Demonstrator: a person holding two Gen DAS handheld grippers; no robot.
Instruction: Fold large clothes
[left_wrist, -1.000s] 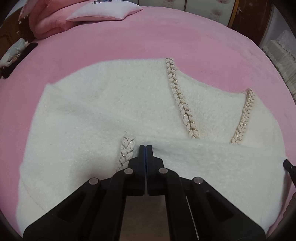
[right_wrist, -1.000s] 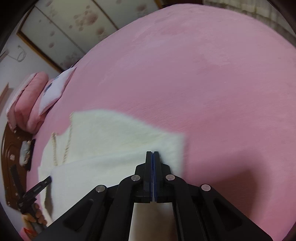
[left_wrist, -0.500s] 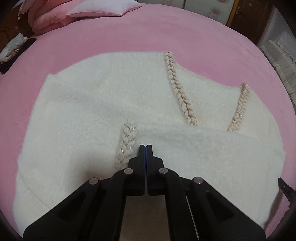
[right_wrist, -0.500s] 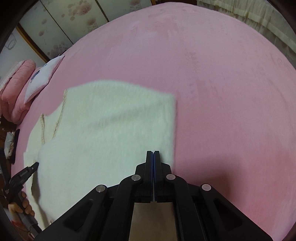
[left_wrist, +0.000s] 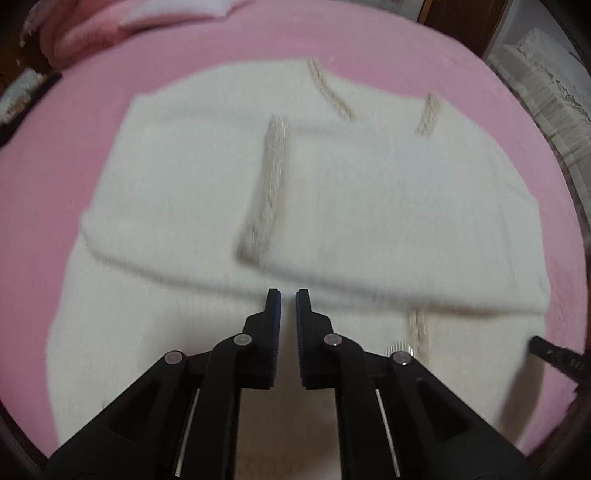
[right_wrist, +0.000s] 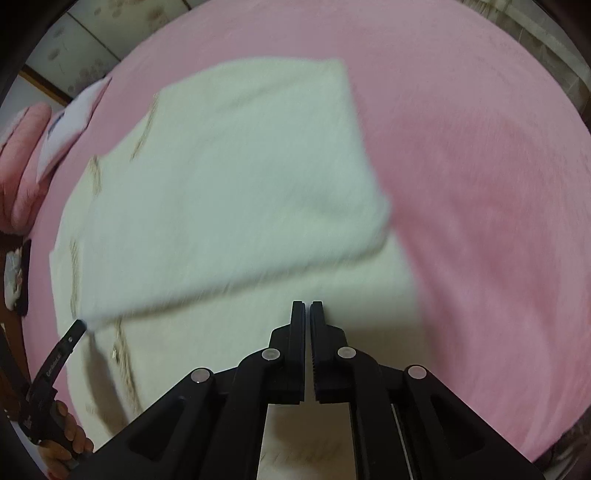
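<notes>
A white fluffy garment (left_wrist: 369, 206) with beige braided trim (left_wrist: 271, 184) lies on the pink bed (left_wrist: 74, 147), its near part folded over onto the rest. My left gripper (left_wrist: 288, 295) hovers above the lower layer, just short of the fold's edge; its jaws are opening with nothing between them. In the right wrist view the same garment (right_wrist: 229, 184) shows its folded flap on top. My right gripper (right_wrist: 307, 306) hangs over the near white layer, jaws opening by a narrow slit, nothing held. The frames are motion-blurred.
Pink and white pillows (left_wrist: 177, 11) sit at the bed's far side. Pale furniture (left_wrist: 546, 74) stands beyond the bed on the right. A hand (right_wrist: 70, 439) holding the left gripper's handle shows at the lower left of the right wrist view. Pink bed surface (right_wrist: 480, 184) spreads to the right.
Both grippers were shut on the garment's edge and carried it forward over the rest. Now the flap lies folded, both jaws have parted off the cloth, and the views sit higher.
</notes>
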